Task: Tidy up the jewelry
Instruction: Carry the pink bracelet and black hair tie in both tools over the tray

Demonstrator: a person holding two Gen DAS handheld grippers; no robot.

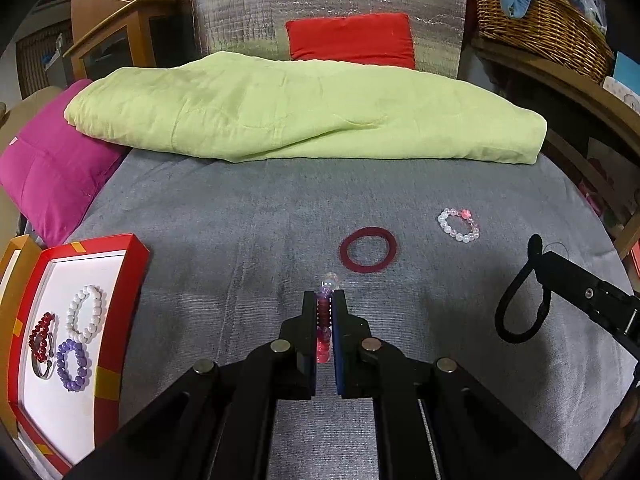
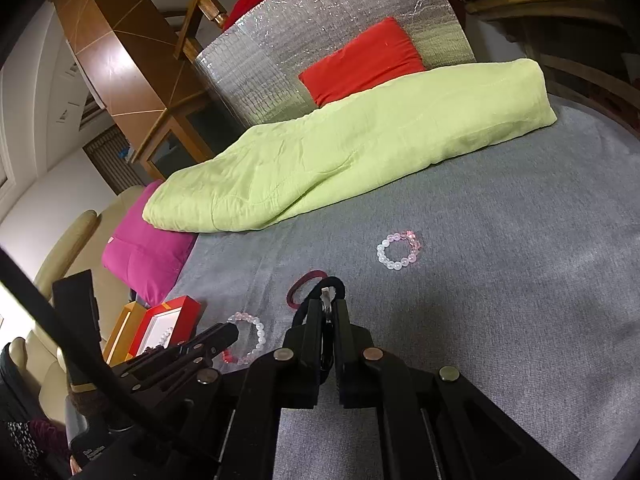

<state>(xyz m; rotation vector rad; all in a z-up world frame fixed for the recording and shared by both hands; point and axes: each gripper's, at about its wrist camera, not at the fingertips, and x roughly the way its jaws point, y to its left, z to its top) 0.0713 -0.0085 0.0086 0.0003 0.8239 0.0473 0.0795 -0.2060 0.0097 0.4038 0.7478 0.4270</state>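
Observation:
My left gripper (image 1: 325, 300) is shut on a pink and purple bead bracelet (image 1: 325, 320), held edge-on above the grey bed cover; it also shows in the right wrist view (image 2: 250, 338). My right gripper (image 2: 328, 304) is shut on a black cord bracelet (image 2: 334, 282), which hangs as a loop in the left wrist view (image 1: 520, 308). A dark red bangle (image 1: 368, 249) and a white and pink bead bracelet (image 1: 459, 225) lie on the cover. A red tray (image 1: 116, 320) at the left holds white (image 1: 86, 312), red (image 1: 41, 340) and purple (image 1: 72, 364) bracelets.
A folded green blanket (image 1: 304, 112) lies across the back of the bed, with a magenta cushion (image 1: 52, 168) at its left and a red cushion (image 1: 352, 40) behind. A wicker basket (image 1: 540, 20) sits on a wooden shelf at the right.

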